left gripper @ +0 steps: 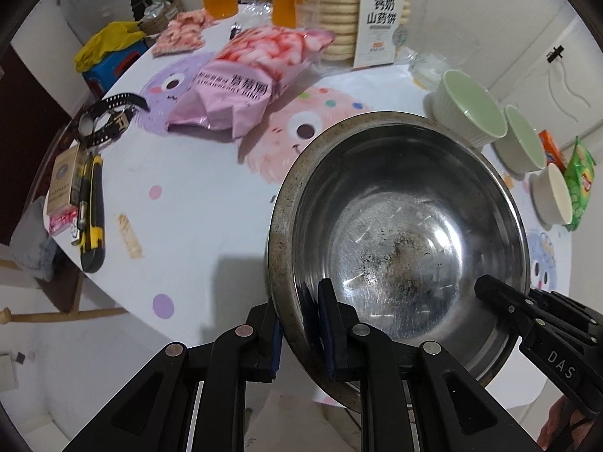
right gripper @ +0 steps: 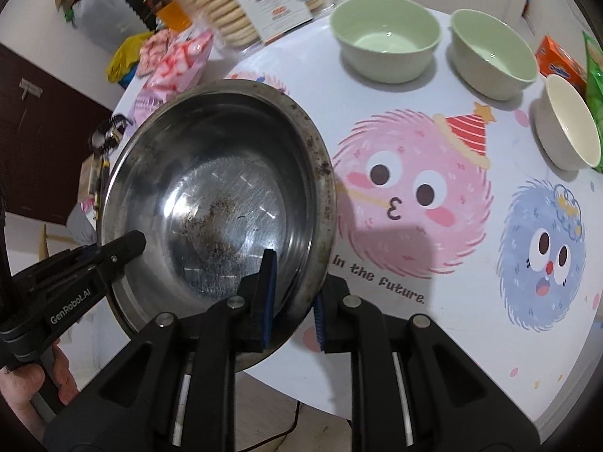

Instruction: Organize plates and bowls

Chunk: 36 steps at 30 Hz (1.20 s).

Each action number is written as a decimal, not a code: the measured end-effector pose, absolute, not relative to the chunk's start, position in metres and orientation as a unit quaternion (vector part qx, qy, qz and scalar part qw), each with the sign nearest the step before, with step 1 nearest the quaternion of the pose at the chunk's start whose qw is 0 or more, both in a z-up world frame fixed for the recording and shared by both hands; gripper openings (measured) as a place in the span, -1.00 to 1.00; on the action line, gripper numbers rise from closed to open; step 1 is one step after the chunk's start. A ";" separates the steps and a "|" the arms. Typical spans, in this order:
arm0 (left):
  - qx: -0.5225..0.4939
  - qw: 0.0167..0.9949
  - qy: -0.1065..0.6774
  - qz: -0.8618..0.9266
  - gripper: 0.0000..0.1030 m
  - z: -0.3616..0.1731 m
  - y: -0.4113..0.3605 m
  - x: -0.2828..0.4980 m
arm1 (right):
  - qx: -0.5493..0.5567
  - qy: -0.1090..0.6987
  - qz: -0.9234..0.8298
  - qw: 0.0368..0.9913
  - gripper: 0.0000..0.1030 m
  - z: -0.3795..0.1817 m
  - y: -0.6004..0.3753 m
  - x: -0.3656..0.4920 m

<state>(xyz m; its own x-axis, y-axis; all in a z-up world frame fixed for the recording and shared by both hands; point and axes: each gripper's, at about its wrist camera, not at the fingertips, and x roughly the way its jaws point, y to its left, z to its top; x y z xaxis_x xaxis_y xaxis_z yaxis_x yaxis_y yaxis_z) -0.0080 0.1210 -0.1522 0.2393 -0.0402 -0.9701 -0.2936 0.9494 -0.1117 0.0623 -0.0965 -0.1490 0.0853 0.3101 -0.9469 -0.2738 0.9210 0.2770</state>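
**Left wrist view: steel basin pinched at both rims**

Scuffed round stainless-steel basin [left gripper: 399,248] tilts over the cartoon-printed table [left gripper: 188,196]. Left gripper [left gripper: 299,327] and right gripper [right gripper: 292,297] each pinch opposite rims. Rigid, likely light and slick; rims seem the only holds.

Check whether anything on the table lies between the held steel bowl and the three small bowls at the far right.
Nothing visible does. The steel bowl, gripped at its rim by the left tool and the right tool, faces only bare printed tablecloth on the way to the two green bowls and the cream bowl.
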 end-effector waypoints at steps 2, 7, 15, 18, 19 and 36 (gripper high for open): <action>-0.135 0.773 0.615 0.083 -0.66 -0.156 0.121 -0.008 | 0.008 0.650 0.197 0.734 -0.60 -0.153 -0.092 0.061; -0.124 0.770 0.621 0.084 -0.66 -0.162 0.121 -0.008 | -0.002 0.660 0.192 0.727 -0.59 -0.162 -0.087 0.061; -0.110 0.765 0.628 0.088 -0.61 -0.167 0.122 -0.005 | -0.025 0.661 0.194 0.724 -0.54 -0.163 -0.079 0.060; -0.109 0.763 0.631 0.090 -0.61 -0.169 0.123 -0.005 | -0.033 0.663 0.198 0.722 -0.50 -0.163 -0.075 0.060; -0.111 0.760 0.633 0.091 -0.61 -0.170 0.124 -0.006 | -0.036 0.664 0.199 0.720 -0.48 -0.164 -0.074 0.059; -0.114 0.752 0.640 0.107 0.02 -0.177 0.128 -0.012 | -0.059 0.659 0.204 0.721 0.48 -0.154 -0.075 0.057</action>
<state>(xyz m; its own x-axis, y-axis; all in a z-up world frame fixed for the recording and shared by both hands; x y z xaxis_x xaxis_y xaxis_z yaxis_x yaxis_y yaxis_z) -0.0120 0.1284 -0.1765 0.1576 0.0156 -0.9874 -0.3063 0.9513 -0.0339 0.0575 -0.0749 -0.1542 0.0479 0.2168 -0.9750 -0.3731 0.9094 0.1839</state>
